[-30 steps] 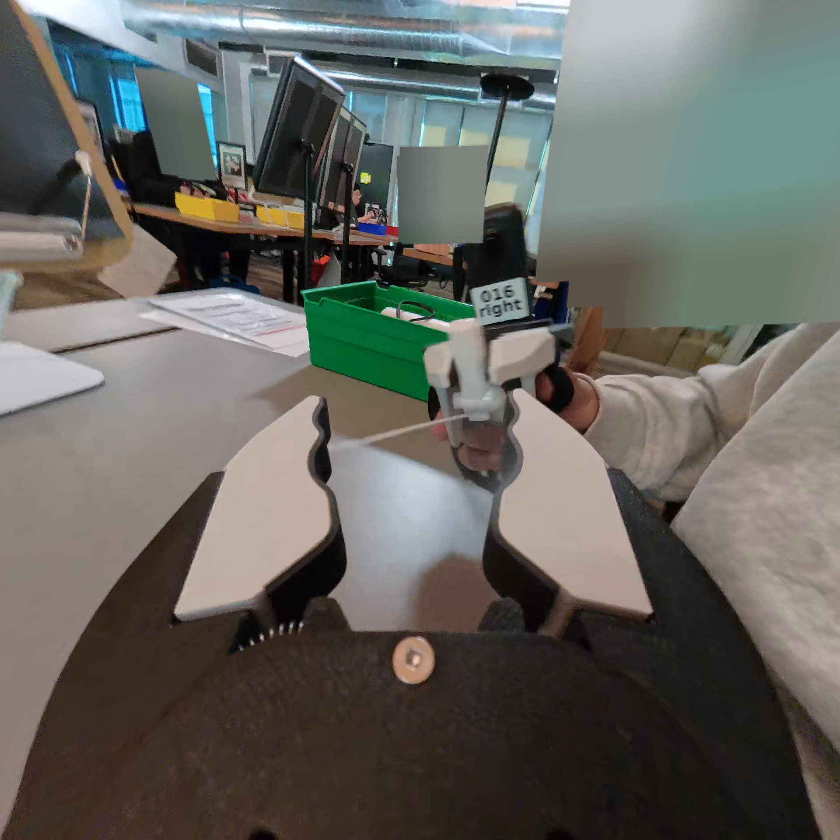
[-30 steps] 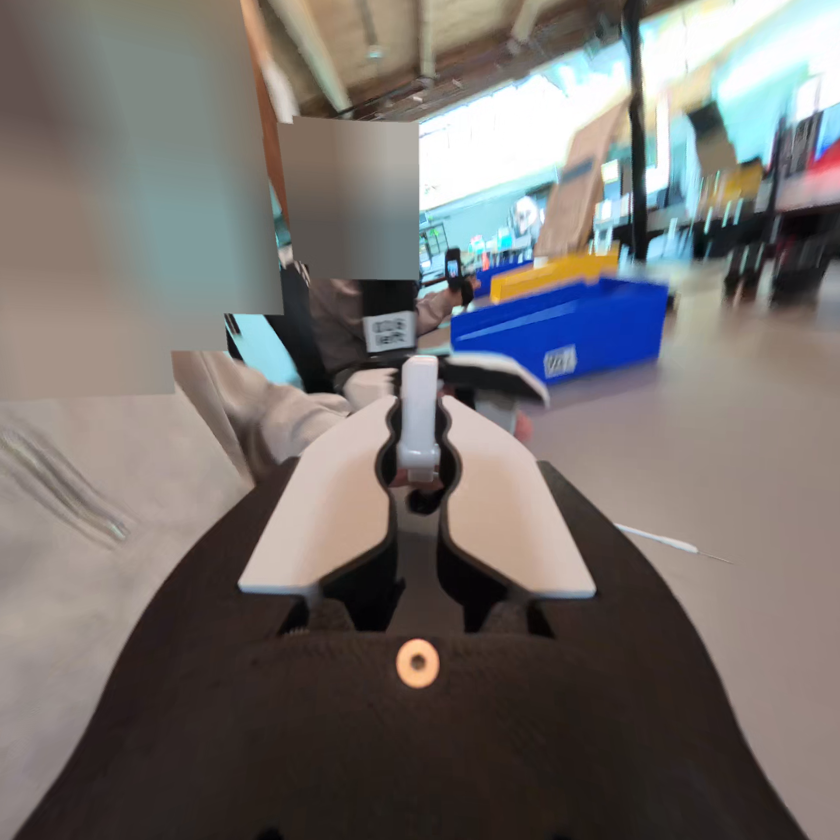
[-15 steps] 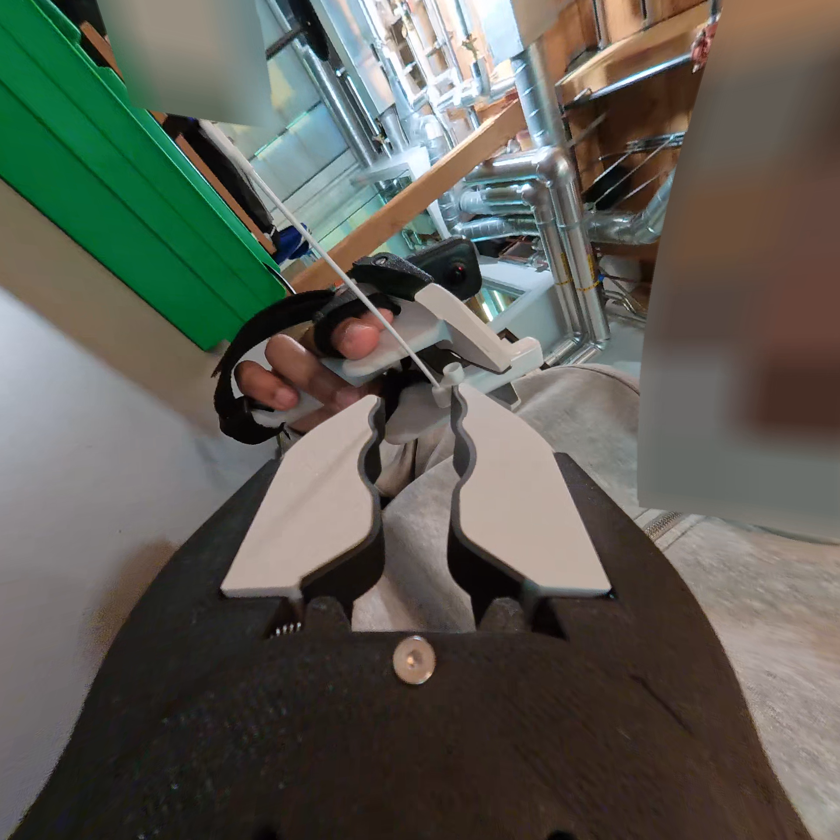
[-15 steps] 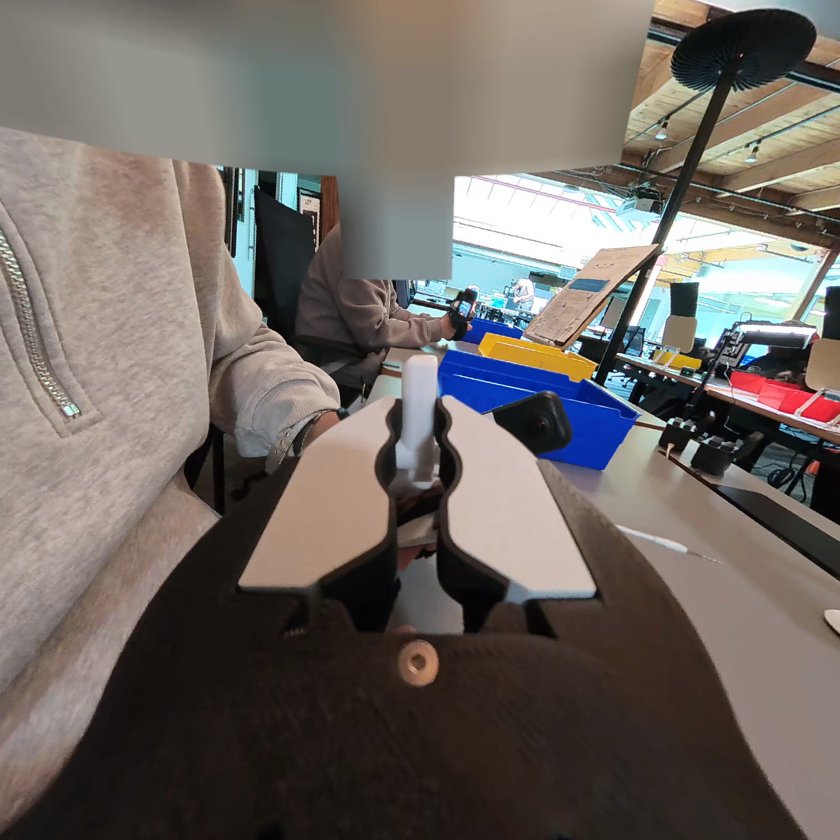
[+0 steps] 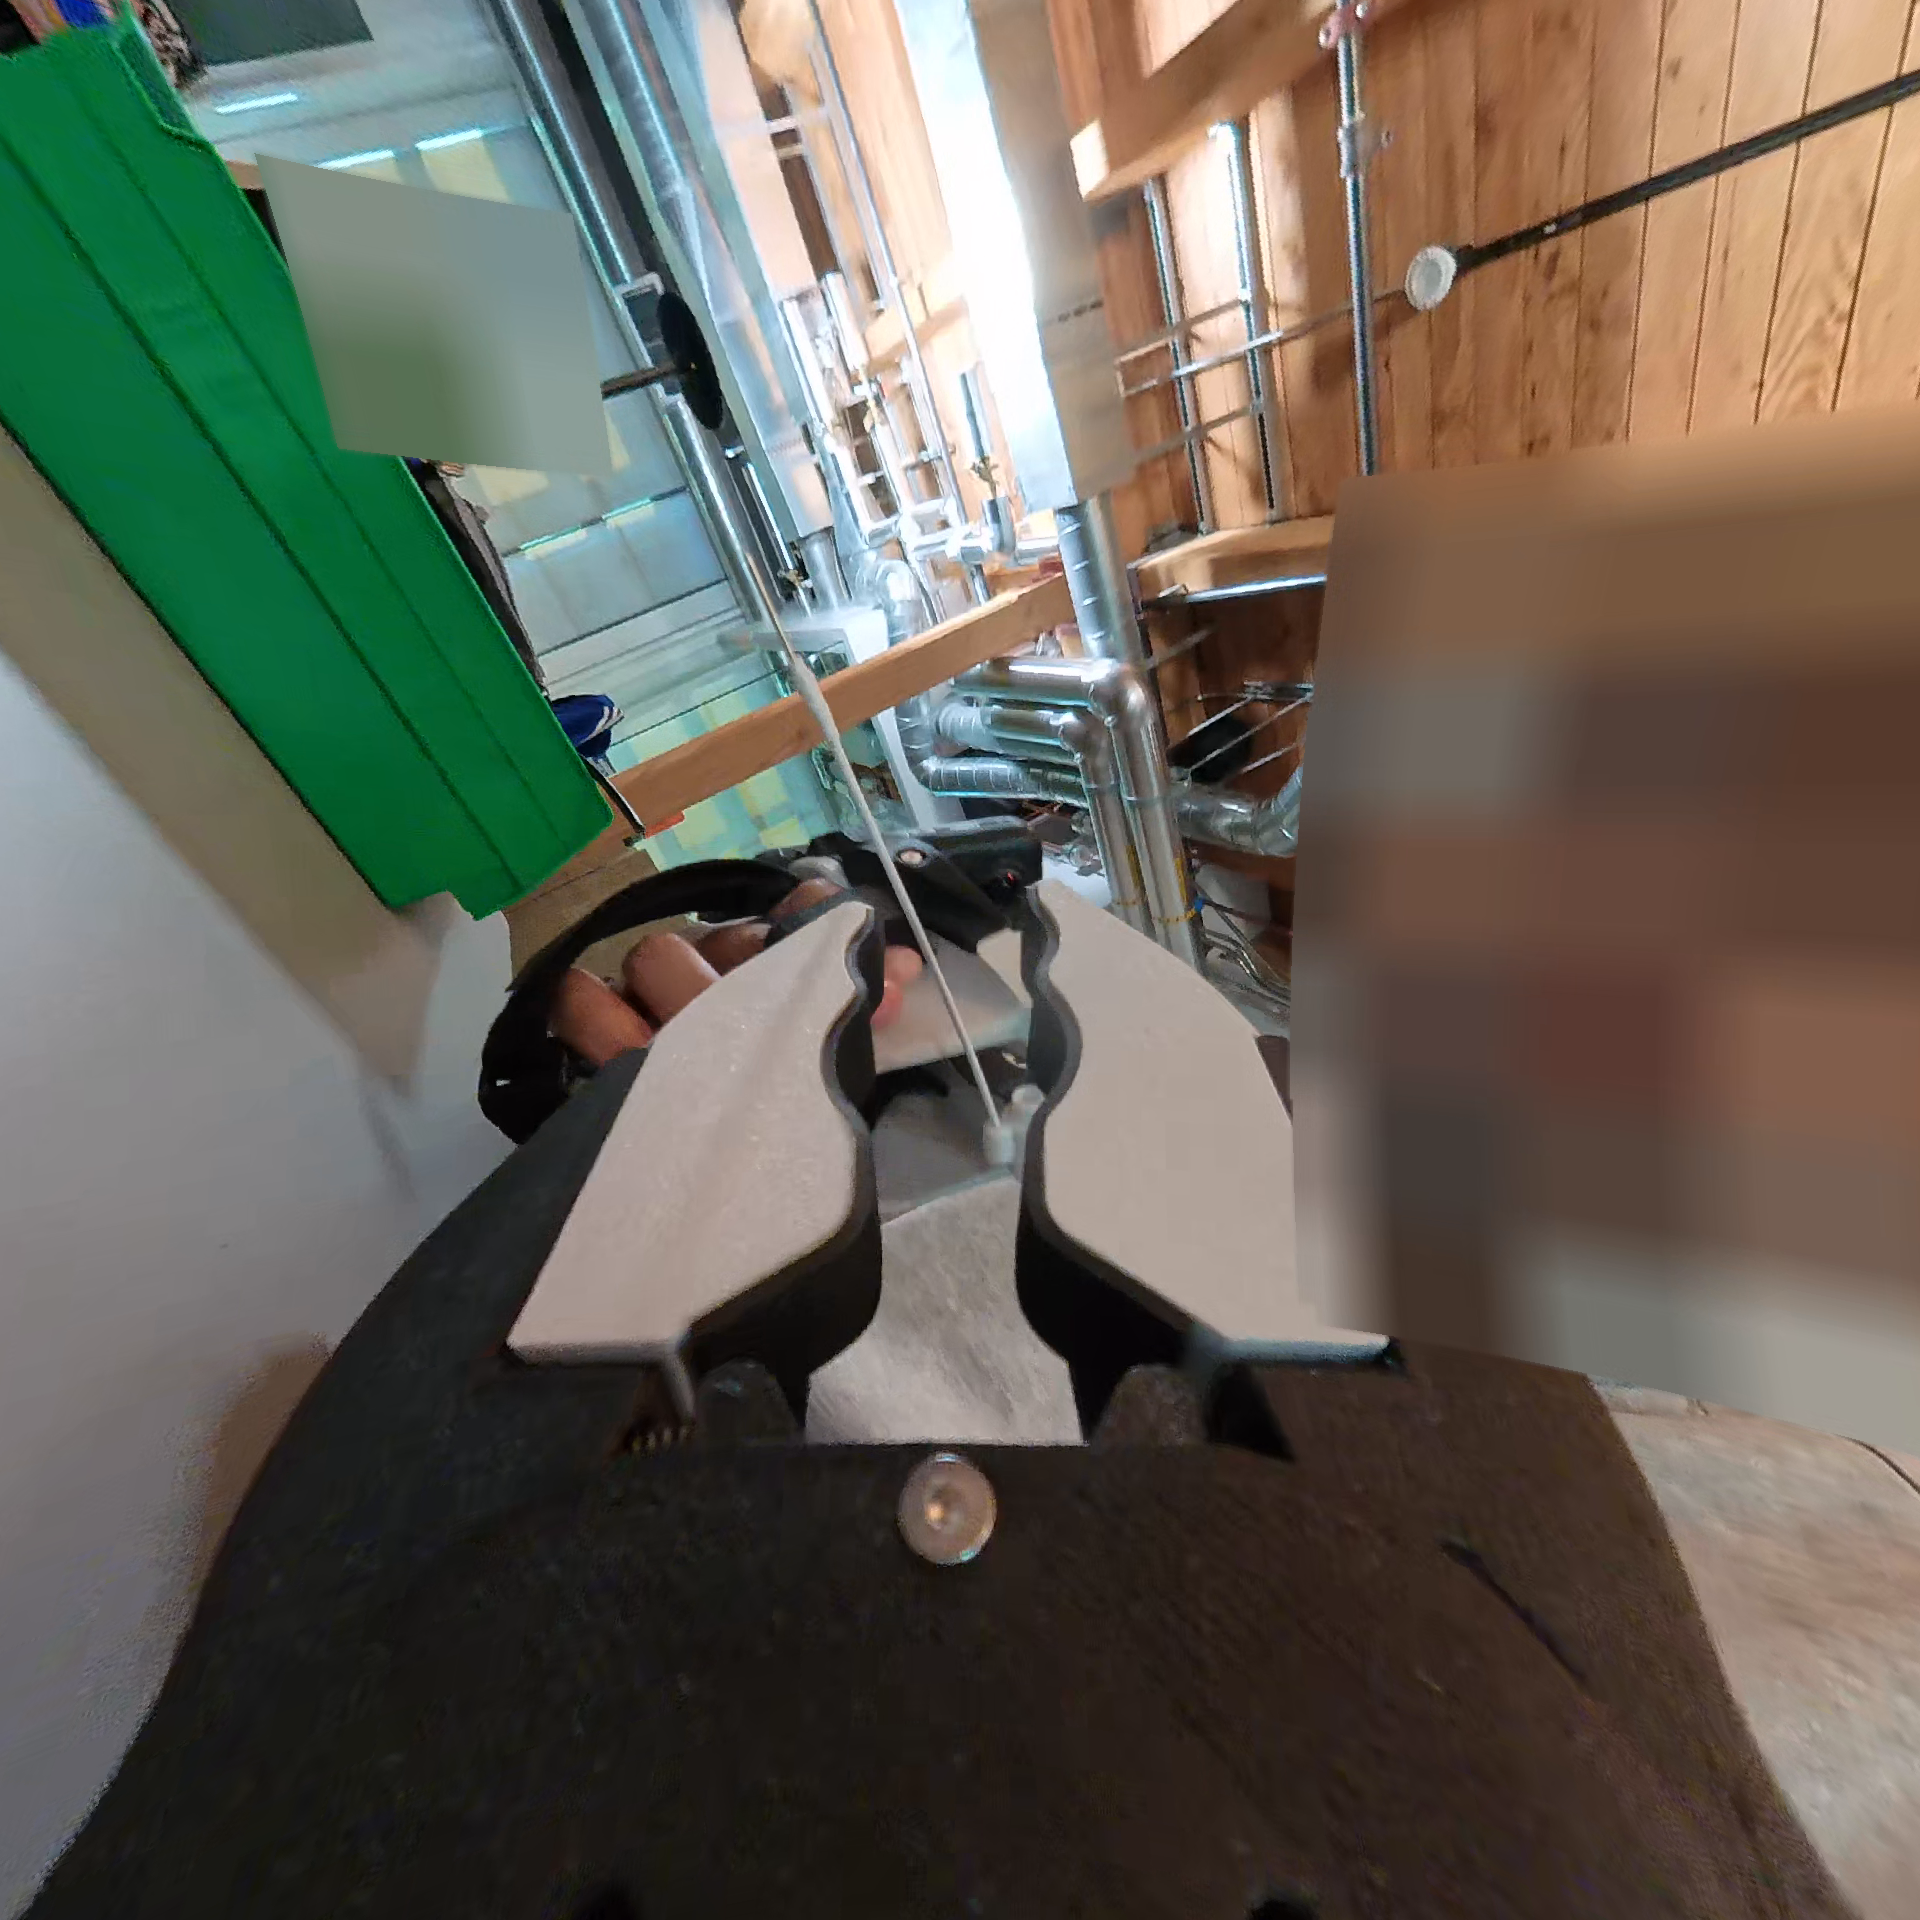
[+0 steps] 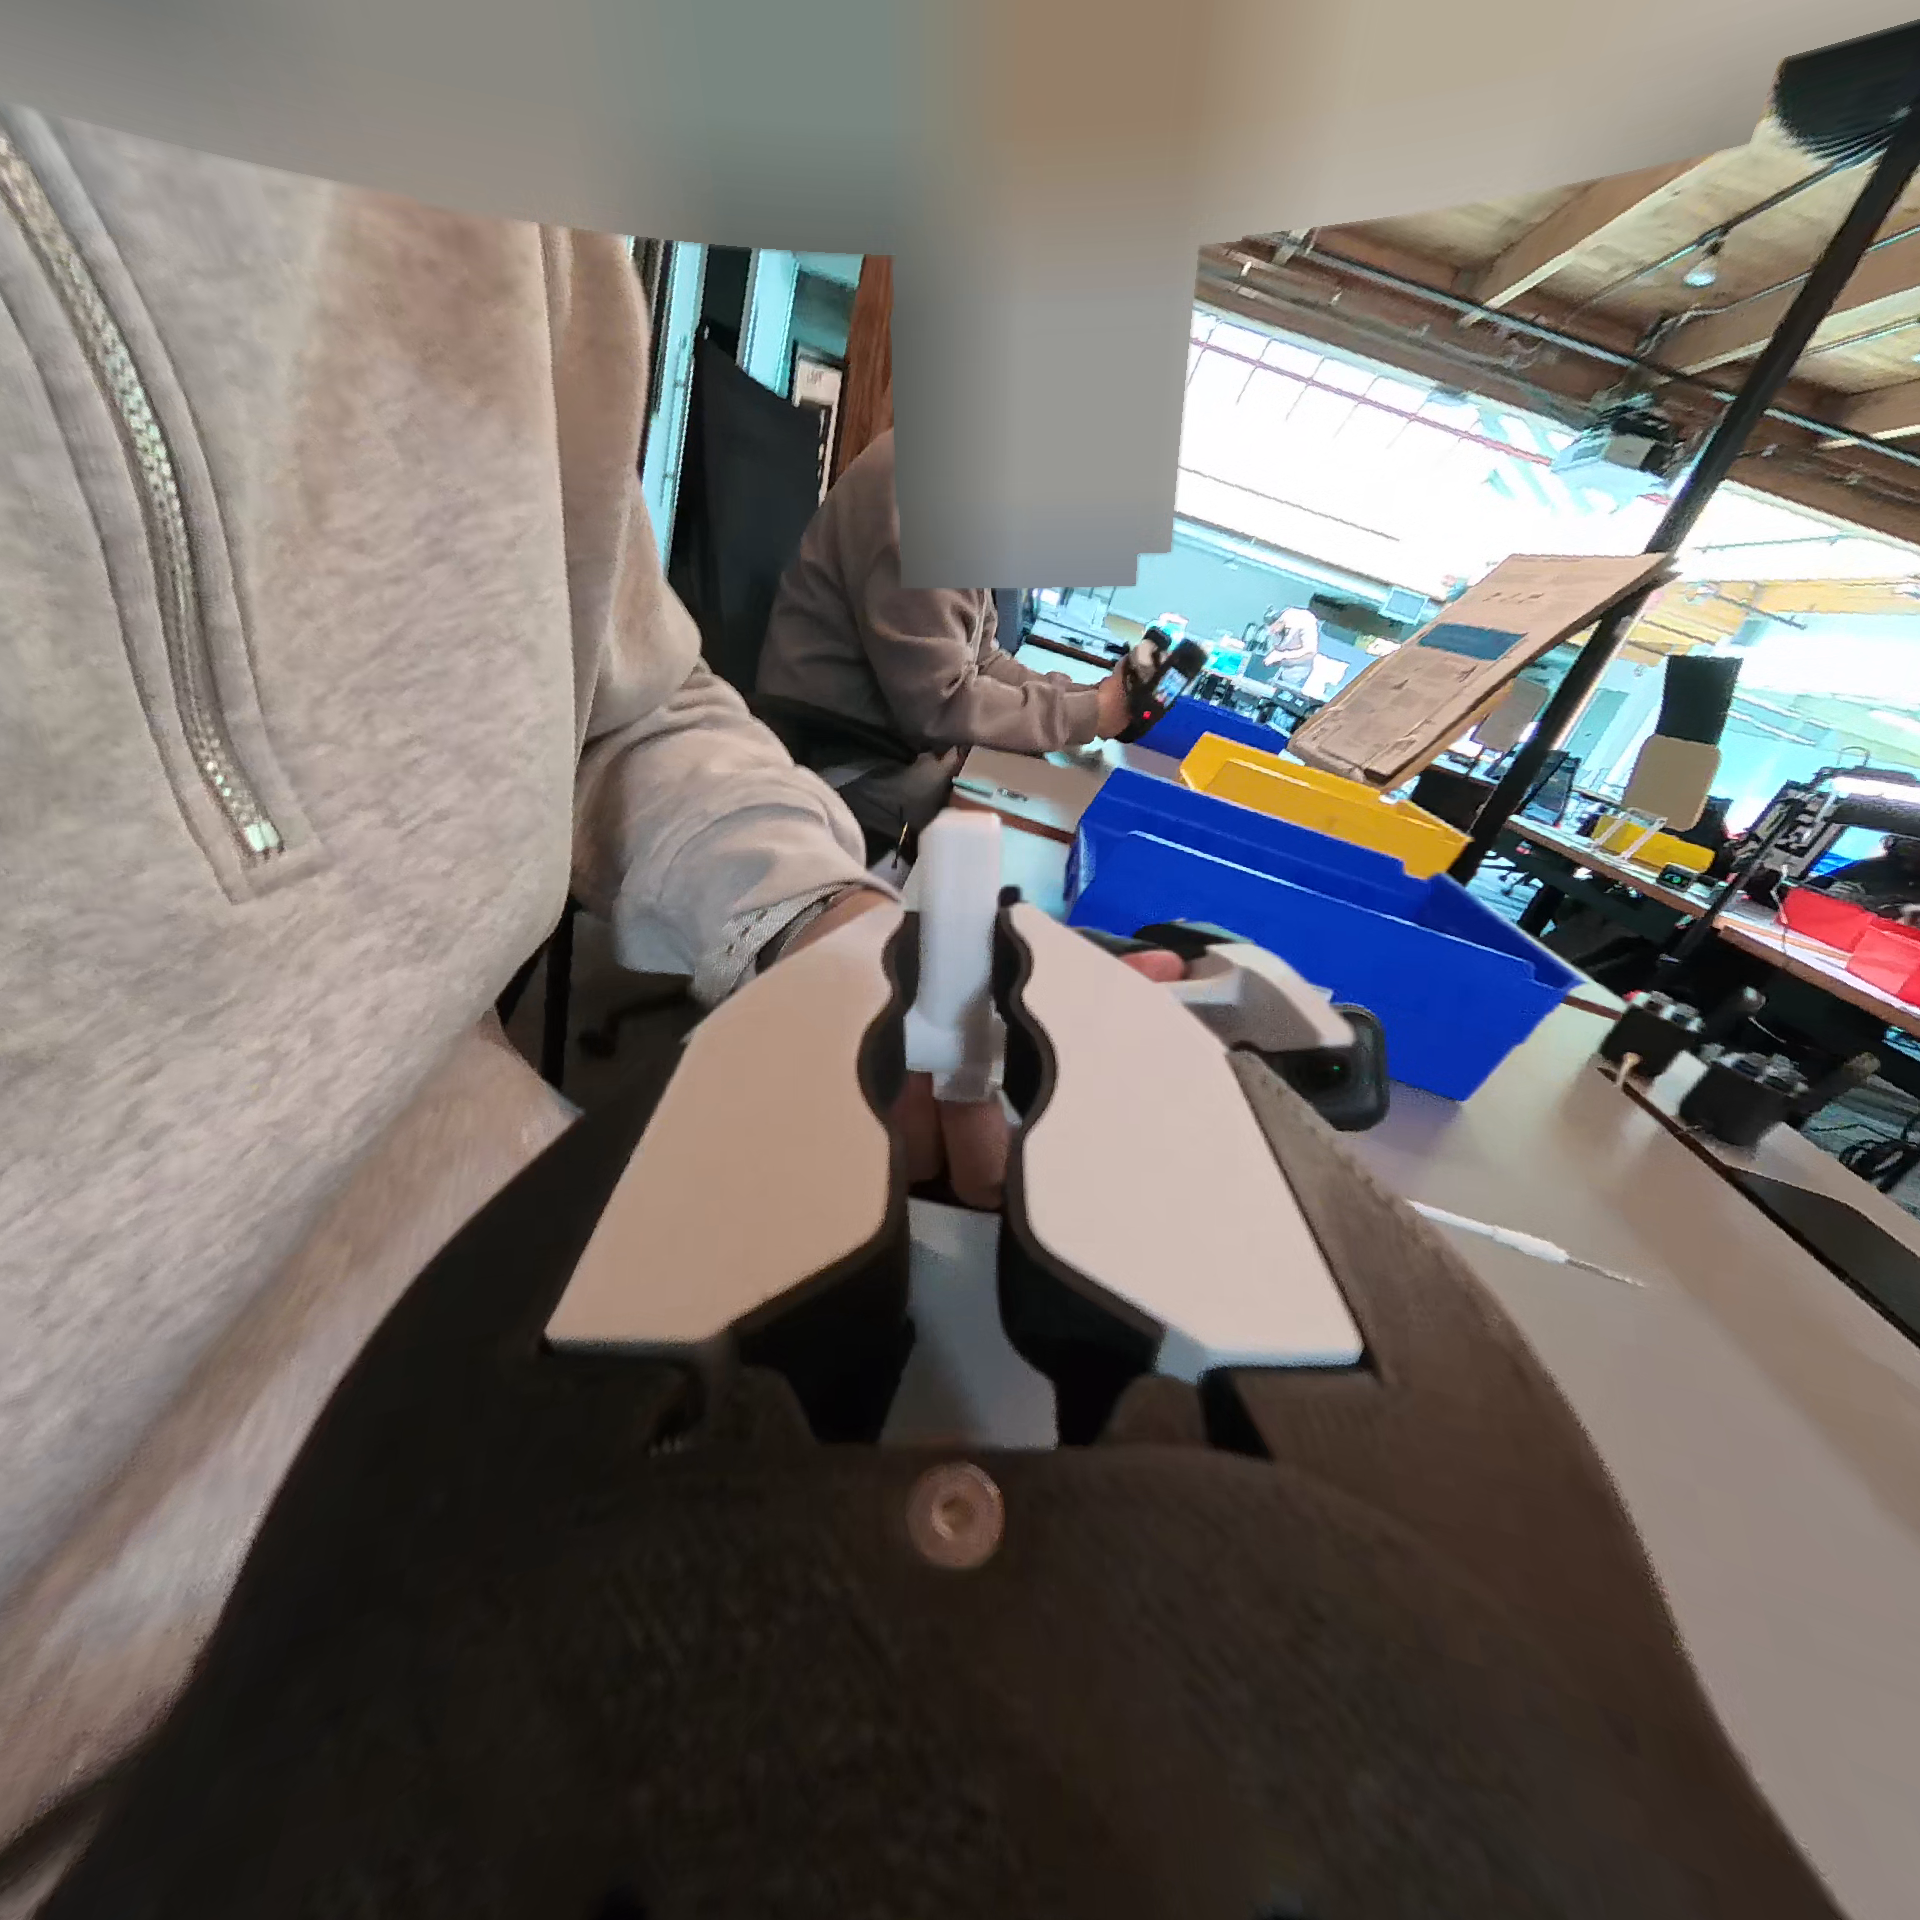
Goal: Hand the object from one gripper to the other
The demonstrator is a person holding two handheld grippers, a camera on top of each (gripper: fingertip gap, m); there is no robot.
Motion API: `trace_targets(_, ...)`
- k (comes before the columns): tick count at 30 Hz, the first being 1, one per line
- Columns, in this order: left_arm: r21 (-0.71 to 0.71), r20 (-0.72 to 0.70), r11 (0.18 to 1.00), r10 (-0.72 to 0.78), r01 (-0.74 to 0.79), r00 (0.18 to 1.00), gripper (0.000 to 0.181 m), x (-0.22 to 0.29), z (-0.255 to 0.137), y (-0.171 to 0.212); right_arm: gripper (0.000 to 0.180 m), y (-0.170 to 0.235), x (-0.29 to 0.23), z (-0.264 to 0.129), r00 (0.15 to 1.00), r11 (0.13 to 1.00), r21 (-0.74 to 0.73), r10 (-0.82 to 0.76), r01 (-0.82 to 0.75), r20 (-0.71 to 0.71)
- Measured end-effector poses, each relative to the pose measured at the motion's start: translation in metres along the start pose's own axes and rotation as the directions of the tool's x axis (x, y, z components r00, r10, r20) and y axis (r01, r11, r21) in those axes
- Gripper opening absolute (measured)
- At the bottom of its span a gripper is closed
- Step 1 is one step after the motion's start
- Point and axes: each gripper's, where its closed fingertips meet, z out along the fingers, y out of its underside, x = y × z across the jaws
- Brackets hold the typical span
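The object is a white plastic handle [image 6: 958, 940] with a long thin white rod [image 5: 883, 862]. My right gripper [image 6: 951, 925] is shut on the handle, which stands upright out of its fingertips. My left gripper [image 5: 951, 920] is partly open. The object's small white end [image 5: 1003, 1138] sits between its fingers, close against the right finger, with a gap on the left side. The rod runs up and away from it. The right gripper and the hand holding it [image 5: 665, 982] show just beyond my left fingertips. The left gripper's body [image 6: 1278, 1013] shows behind the right fingers.
A green bin [image 5: 260, 540] is at the left on the grey table [image 5: 125, 1039]. A blue bin [image 6: 1330, 945] and a yellow bin [image 6: 1309, 800] stand on the table ahead-right. Another thin white stick [image 6: 1527, 1242] lies on the table. A person's grey sweatshirt [image 6: 312, 727] fills the left. Spacing between my two grippers at the tips: around 8 cm.
My left gripper has tilted upward and closed in on the right gripper, its jaws narrowing around the object's end. The right gripper has stayed shut on the handle.
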Motion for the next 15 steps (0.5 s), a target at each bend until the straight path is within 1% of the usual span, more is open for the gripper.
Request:
trace_targets(4,0.034,0.035,0.999,-0.027,0.026,0.999,0.027,-0.007,-0.004,-0.005,0.014,0.009,-0.011,0.007,0.998,0.998,-0.054,-0.036,0.038,0.043)
trace_targets(10,0.081,0.063,0.996,-0.038,0.033,0.997,0.026,-0.012,-0.011,-0.013,0.014,0.013,-0.020,0.012,0.996,0.996,-0.074,-0.034,0.041,0.083)
trace_targets(15,0.091,0.077,0.996,-0.024,0.017,0.997,0.024,-0.012,-0.012,-0.015,0.014,0.018,-0.027,0.016,0.993,0.995,-0.095,-0.031,0.042,0.112)
